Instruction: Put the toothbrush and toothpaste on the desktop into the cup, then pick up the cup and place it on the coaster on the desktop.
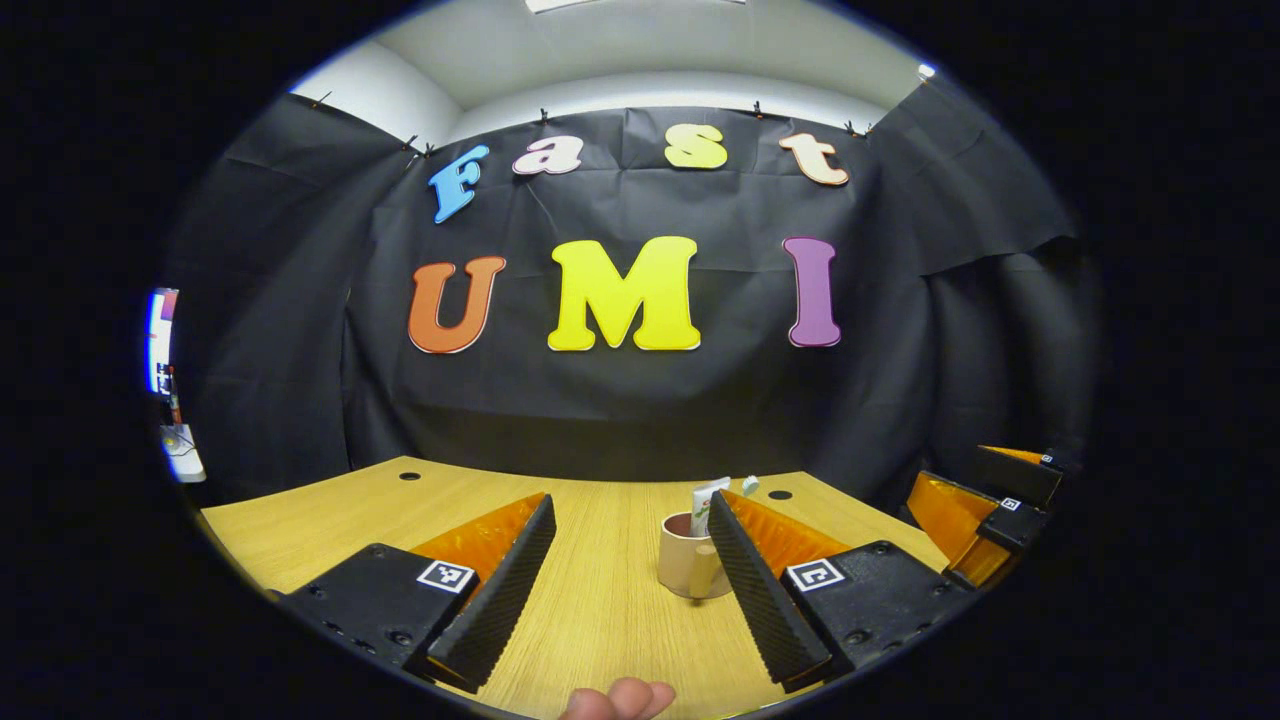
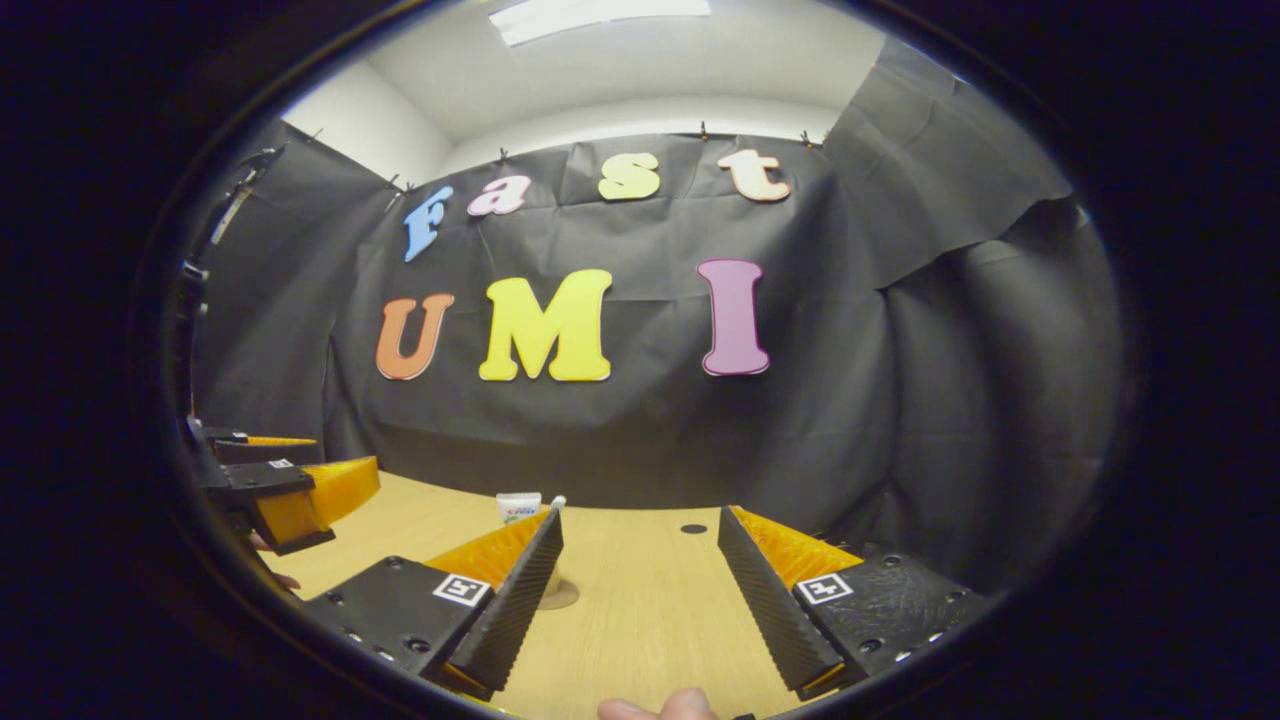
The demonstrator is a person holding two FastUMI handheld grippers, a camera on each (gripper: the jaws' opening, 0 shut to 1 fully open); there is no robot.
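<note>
In the left gripper view a beige cup (image 1: pixel 688 566) with a handle stands upright on the wooden desktop (image 1: pixel 600 610), just left of my right-hand finger. A white toothpaste tube (image 1: pixel 708 505) and a toothbrush (image 1: pixel 750 485) stick up out of it. My left gripper (image 1: pixel 631 503) is open, and the cup sits beyond its fingertips, untouched. In the right gripper view the toothpaste tube (image 2: pixel 519 507) and toothbrush (image 2: pixel 557 502) peek over the left-hand finger, which hides the cup. A brown round coaster (image 2: pixel 560 596) shows at that finger's foot. My right gripper (image 2: pixel 640 515) is open and holds nothing.
The right gripper (image 1: pixel 990 505) hovers at the desktop's right edge in the left gripper view. The left gripper (image 2: pixel 290 490), with a hand (image 2: pixel 265 545) under it, is at far left in the right gripper view. Small dark holes (image 1: pixel 410 476) (image 2: pixel 693 528) mark the desktop.
</note>
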